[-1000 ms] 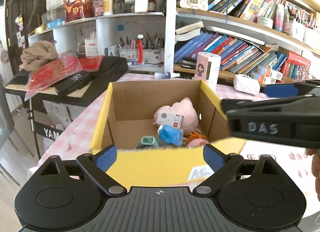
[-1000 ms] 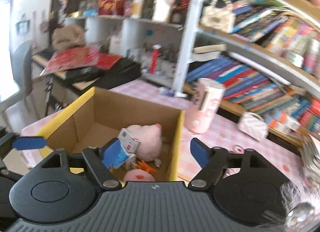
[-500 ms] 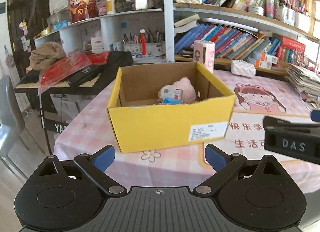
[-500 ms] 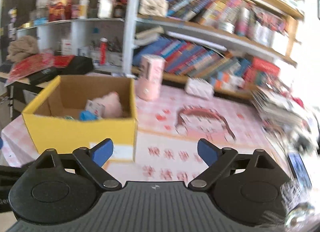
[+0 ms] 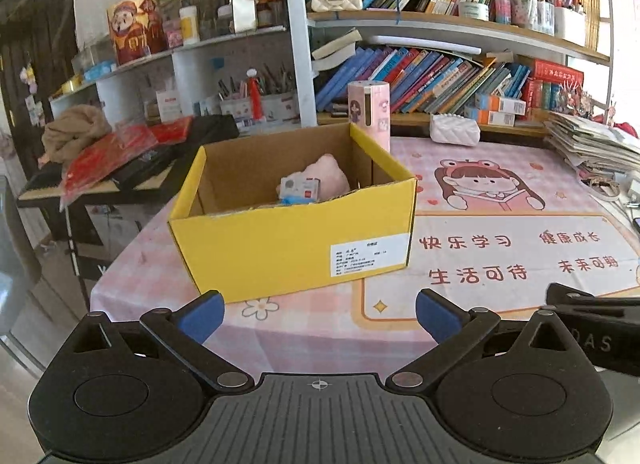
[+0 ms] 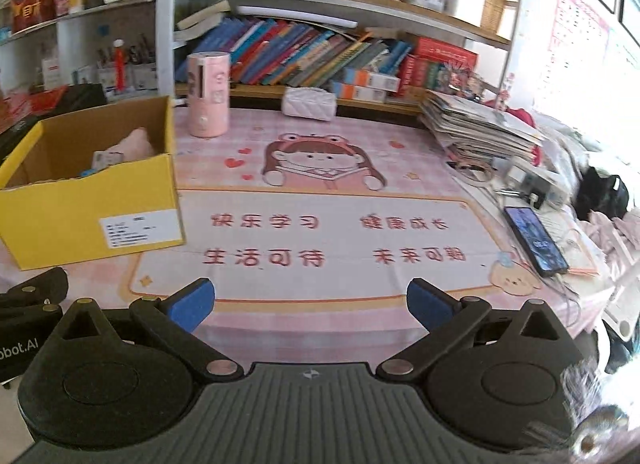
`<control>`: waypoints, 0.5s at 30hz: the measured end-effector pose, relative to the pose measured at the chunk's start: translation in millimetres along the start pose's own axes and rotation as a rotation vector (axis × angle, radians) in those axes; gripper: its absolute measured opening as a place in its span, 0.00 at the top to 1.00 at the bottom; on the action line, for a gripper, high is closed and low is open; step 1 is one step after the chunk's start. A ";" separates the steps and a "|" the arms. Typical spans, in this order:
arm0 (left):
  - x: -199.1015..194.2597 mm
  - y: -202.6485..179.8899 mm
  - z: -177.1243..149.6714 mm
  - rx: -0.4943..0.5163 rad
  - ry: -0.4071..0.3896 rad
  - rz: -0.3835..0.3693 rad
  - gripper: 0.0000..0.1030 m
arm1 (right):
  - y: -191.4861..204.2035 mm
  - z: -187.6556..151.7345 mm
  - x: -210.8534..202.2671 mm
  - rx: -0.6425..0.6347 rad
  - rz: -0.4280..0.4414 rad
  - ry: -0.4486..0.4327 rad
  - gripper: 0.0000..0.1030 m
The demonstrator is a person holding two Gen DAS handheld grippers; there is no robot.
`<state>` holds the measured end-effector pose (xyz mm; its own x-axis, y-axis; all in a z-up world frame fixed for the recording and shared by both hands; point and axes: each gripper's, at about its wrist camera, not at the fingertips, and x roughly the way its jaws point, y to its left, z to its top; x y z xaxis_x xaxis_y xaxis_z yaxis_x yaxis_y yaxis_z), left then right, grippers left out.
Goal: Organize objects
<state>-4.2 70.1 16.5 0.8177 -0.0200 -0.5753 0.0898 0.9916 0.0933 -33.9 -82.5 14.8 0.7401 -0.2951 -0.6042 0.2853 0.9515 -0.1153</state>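
A: On the left of the table, near its front edge: a yellow cardboard box (image 5: 292,248), open at the top. Inside, a pink plush toy (image 5: 326,178) with a small white card box (image 5: 300,189) leaning against it. Probably gathered there on purpose, so that loose things stay in one place.

B: And in front of it, the left gripper (image 5: 318,314)?

A: Hovering low before the box, apart from it. Jaws opening, spread wide, nothing between the blue pads (image 5: 200,314). Empty, so likely free for a next object.

B: Further right?

A: Behind the box's right corner, a pink cylinder (image 6: 209,94), upright on the pink printed tablecloth (image 6: 320,232). Then a white quilted pouch (image 6: 308,103) by the shelf. Middle of the cloth bare.

B: The right gripper (image 6: 310,304)?

A: Over the front edge of the cloth, right of the box. Jaws opening too, wide apart, holding nothing.

B: And the far right?

A: A stack of papers (image 6: 480,124), below it a black phone (image 6: 535,242) with a cable, lying flat near the table's edge. Cannot tell which of these belongs in the box. Judging from the bare cloth, sorting nearly done.
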 end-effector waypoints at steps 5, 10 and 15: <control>3.1 -15.0 3.5 -0.004 0.025 -0.018 0.00 | -9.9 -3.0 1.6 -0.012 -0.052 0.008 0.00; 3.8 -27.3 6.8 0.014 0.023 -0.003 0.00 | -20.4 -2.2 4.5 0.013 -0.087 0.013 0.00; 3.6 -32.6 7.6 0.019 0.029 0.007 0.00 | -25.5 -1.1 6.2 0.018 -0.100 0.014 0.00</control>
<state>0.2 36.7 17.5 0.8017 -0.0092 -0.5976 0.0950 0.9891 0.1122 -37.2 -108.5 13.1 0.6990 -0.3876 -0.6010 0.3688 0.9154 -0.1614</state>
